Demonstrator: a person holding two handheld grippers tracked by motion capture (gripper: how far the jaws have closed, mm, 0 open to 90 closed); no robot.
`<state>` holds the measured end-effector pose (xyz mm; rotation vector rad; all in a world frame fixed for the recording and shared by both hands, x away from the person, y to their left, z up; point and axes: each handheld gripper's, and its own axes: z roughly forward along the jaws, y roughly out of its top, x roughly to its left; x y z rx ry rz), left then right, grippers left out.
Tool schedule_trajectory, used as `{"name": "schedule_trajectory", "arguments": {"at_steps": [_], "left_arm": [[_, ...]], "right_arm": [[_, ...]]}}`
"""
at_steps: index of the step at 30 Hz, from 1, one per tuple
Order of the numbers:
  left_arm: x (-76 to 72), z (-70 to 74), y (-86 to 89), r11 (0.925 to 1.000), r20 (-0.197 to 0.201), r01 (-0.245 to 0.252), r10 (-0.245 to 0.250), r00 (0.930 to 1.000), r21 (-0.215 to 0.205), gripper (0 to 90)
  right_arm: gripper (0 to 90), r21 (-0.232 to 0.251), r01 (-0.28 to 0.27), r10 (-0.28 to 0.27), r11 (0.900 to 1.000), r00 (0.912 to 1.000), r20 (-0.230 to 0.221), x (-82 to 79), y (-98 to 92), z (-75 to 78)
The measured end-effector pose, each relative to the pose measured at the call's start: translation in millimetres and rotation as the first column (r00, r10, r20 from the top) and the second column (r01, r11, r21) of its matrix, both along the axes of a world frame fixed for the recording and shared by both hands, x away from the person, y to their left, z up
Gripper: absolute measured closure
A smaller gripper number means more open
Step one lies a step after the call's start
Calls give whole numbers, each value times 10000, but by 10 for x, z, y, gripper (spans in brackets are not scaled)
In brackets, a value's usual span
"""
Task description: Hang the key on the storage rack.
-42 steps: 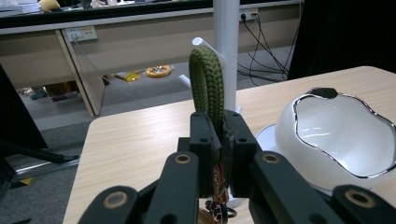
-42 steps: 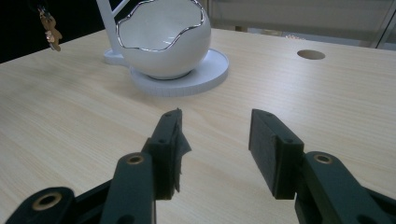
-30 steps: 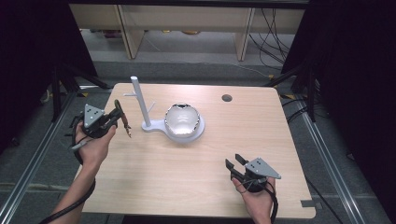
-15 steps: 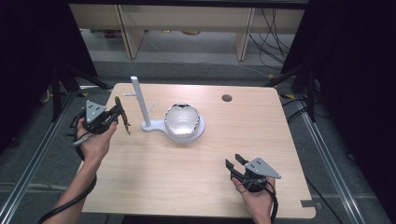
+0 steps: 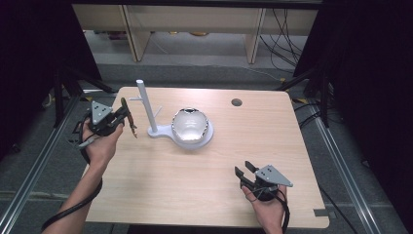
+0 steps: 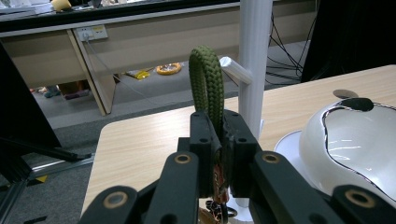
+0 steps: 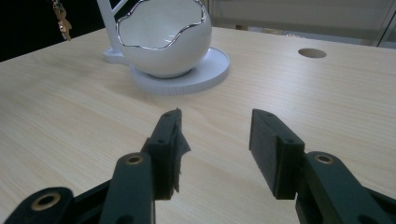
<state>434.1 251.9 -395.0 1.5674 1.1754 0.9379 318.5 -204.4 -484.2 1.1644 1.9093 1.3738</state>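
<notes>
Fingers (image 6: 219, 154) of the left hand pinch a green cord loop (image 6: 207, 79) that stands up in the middle of the frame. Just right of it rises the white post (image 6: 254, 56) with its peg (image 6: 236, 70). Right-hand fingers (image 7: 215, 149) are spread, holding nothing, low over the bench (image 7: 70, 102).

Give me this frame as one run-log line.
left gripper: shut on green braided loop, near stand peg | right gripper: open, nothing held | loop not yet hung
</notes>
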Motion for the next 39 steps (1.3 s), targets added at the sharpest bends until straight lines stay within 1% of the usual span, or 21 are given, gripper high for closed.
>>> {"name": "schedule_trajectory", "arguments": {"at_steps": [4, 5, 8, 9, 10, 11, 14, 15, 26, 30, 31, 32, 33, 34, 35, 37, 38, 39], "left_arm": [[19, 7, -10, 10000, 26, -19, 19, 10000, 16, 834], [27, 10, -13, 10000, 16, -27, 27, 10000, 30, 834], [35, 12, -18, 10000, 5, -29, 29, 10000, 59, 834], [41, 12, -20, 9999, 4, -36, 36, 10000, 95, 834], [46, 13, -23, 10000, 11, -33, 33, 10000, 93, 834], [52, 13, -28, 10000, 17, -37, 37, 10000, 91, 834], [59, 15, -33, 9999, 30, -36, 35, 10000, 123, 834], [64, 19, -38, 9999, 40, -35, 35, 10000, 164, 834], [94, 35, -62, 9994, 37, -18, 16, 10000, 335, 834], [105, 42, -83, 9990, 45, 33, -36, 10000, 446, 834], [109, 43, -96, 9989, 78, 43, -47, 10000, 458, 834], [108, 45, -104, 9987, 65, 61, -64, 10000, 501, 834], [108, 46, -113, 9985, 50, 95, -98, 9999, 539, 834], [109, 45, -125, 9985, 48, 100, -103, 9999, 539, 834], [111, 45, -133, 9983, 69, 139, -143, 9999, 574, 834], [113, 46, -151, 9979, 67, 170, -175, 9998, 620, 834], [116, 46, -160, 9978, 78, 187, -192, 9998, 629, 834], [118, 46, -167, 9977, 70, 191, -196, 9998, 649, 834]], "right_arm": [[551, 91, -85, 85, 9999, 10000, 5, 3, 4, 1], [550, -20, -71, 72, 10000, 10000, 61, 4, -1, 5], [550, -55, -30, 30, 10000, 10000, 35, 1, -2, 7], [550, -13, -92, 92, 10000, 9999, 70, 5, -3, 4], [550, -92, -15, 15, 10000, 10000, -3, -2, -6, 10], [550, 69, -75, 75, 9999, 10000, -19, 4, -2, 1], [550, 35, -16, 16, 10000, 10000, -44, -1, -2, 4], [549, 58, -81, 81, 9999, 10000, -20, 3, -3, 0], [548, 70, -71, 71, 9999, 10000, -54, 2, -5, -1], [548, 32, -38, 38, 10000, 10000, -9, 5, -11, -1], [548, -179, 25, -23, 9998, 10000, 97, 2, -20, 6], [548, -147, 35, -34, 9999, 10000, 80, 1, -20, 4], [548, 97, 129, -128, 9999, 9998, -134, -15, -3, 2], [548, -16, 24, -24, 10000, 10000, -4, 1, -19, -2], [547, -84, 79, -79, 9999, 10000, -53, -3, -20, 1], [547, -96, 26, -26, 10000, 10000, 3, 4, -23, -5], [547, 22, -24, 24, 10000, 10000, -67, 2, -22, -4], [546, -138, 148, -149, 9998, 9999, -33, -5, -28, -1]]}}
